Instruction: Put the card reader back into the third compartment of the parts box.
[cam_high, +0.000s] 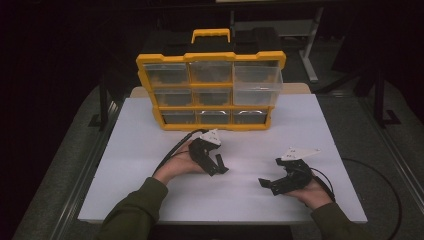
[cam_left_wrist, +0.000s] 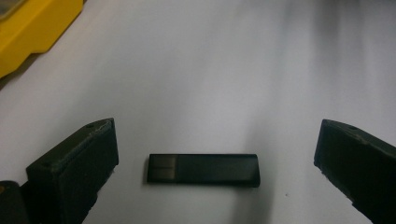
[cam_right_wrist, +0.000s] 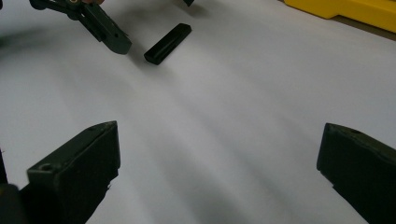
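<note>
On the white table (cam_high: 150, 150) we hold our left gripper (cam_left_wrist: 215, 154) spread wide around a flat black stick (cam_left_wrist: 203, 170), right gripper (cam_right_wrist: 219, 158) also spread.

From the high view I see a dark room around a brightly lit flat white table top (cam_high: 150, 150); everything beyond it sinks into black. The picture is soft and grainy. In both gripper views soft grey streaked shadows cross the white surface, and the near black jaws look slightly blurred at the bottom edges.
</note>
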